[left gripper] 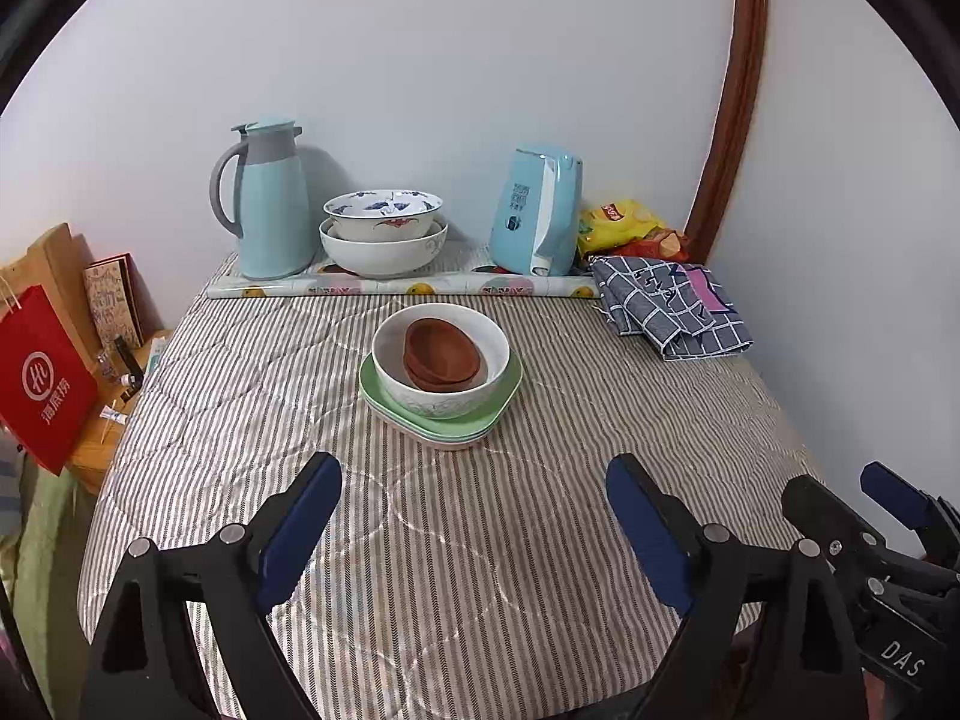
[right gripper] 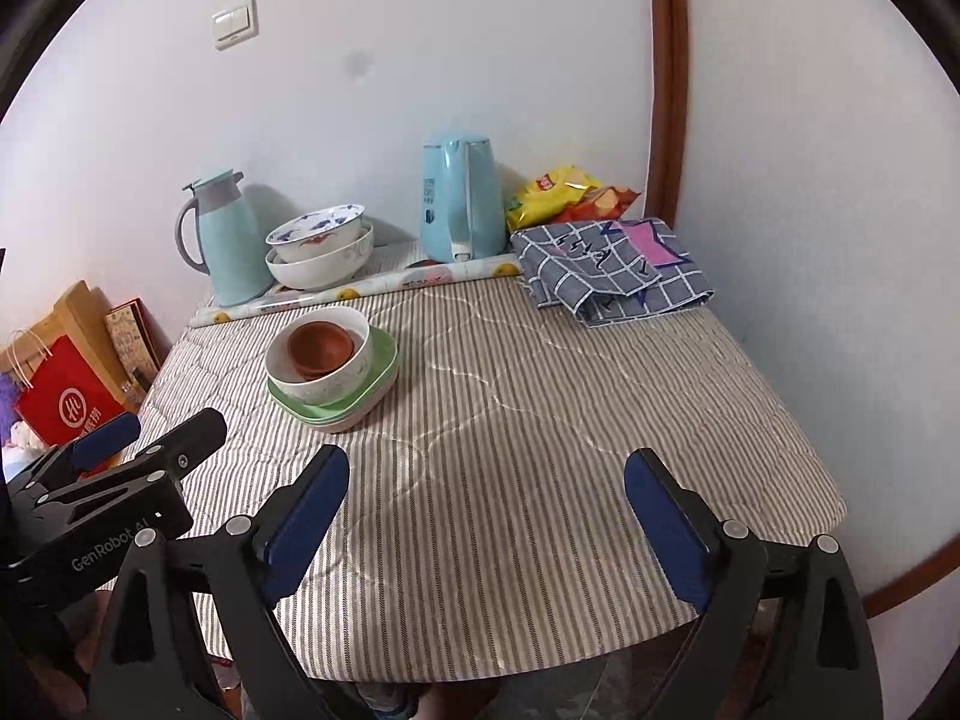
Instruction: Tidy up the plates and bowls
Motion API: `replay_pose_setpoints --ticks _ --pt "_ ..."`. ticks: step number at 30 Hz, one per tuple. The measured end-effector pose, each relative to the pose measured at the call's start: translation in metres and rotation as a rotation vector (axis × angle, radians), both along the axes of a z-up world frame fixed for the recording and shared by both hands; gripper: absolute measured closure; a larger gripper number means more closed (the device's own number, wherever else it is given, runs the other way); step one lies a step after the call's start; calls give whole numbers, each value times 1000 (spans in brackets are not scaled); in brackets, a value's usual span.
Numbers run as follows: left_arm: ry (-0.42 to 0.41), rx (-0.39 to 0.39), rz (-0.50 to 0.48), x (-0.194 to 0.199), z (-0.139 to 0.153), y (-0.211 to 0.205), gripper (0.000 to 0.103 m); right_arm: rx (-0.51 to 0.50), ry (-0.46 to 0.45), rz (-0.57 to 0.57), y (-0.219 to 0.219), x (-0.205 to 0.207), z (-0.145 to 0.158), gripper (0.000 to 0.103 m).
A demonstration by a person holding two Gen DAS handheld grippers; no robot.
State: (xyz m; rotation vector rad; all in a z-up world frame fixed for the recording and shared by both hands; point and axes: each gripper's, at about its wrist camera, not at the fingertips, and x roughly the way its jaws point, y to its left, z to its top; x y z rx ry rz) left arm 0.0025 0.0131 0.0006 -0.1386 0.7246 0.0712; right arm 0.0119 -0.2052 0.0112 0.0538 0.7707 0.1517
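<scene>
On the striped bench (left gripper: pixel 480 570) one stack stands near the middle: two brown bowls (left gripper: pixel 443 354) nested inside one white bowl (left gripper: pixel 441 360), which sits on plates (left gripper: pixel 441 414). The top plate is green, and at least one paler plate shows beneath it; the exact number in the pile cannot be told. In the right wrist view the same stack lies toward the left of the bench, brown bowls (right gripper: pixel 321 348) in the white bowl (right gripper: pixel 318 360) on the plates (right gripper: pixel 336 399).

At the back, on a patterned mat (left gripper: pixel 402 285), stand two more bowls: one painted bowl (left gripper: pixel 383 213) nested in one large white bowl (left gripper: pixel 384 249). Just left of them is one pale blue jug (left gripper: pixel 267 198); to their right, one blue kettle (left gripper: pixel 537 213). Snack bags (left gripper: pixel 624 225) lie in the corner, and one folded checked cloth (left gripper: pixel 672 306) rests on the bench beside them. One red bag (left gripper: pixel 42 378) stands off the left edge.

The left gripper (left gripper: pixel 474 510) hangs over the near part of the bench, its two fingers spread wide apart and holding nothing, the stack well ahead of it. The right gripper (right gripper: pixel 486 510) is likewise spread wide and holds nothing, beside the left one.
</scene>
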Motion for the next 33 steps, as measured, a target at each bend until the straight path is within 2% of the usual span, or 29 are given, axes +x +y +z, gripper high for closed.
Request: replay_pose_setpoints --ticks 5,33 --pt "-9 4 7 -2 1 -1 9 4 -8 -4 -4 -3 1 11" --pt "-16 13 2 -8 6 -4 8 21 -6 -2 -6 -7 0 11"
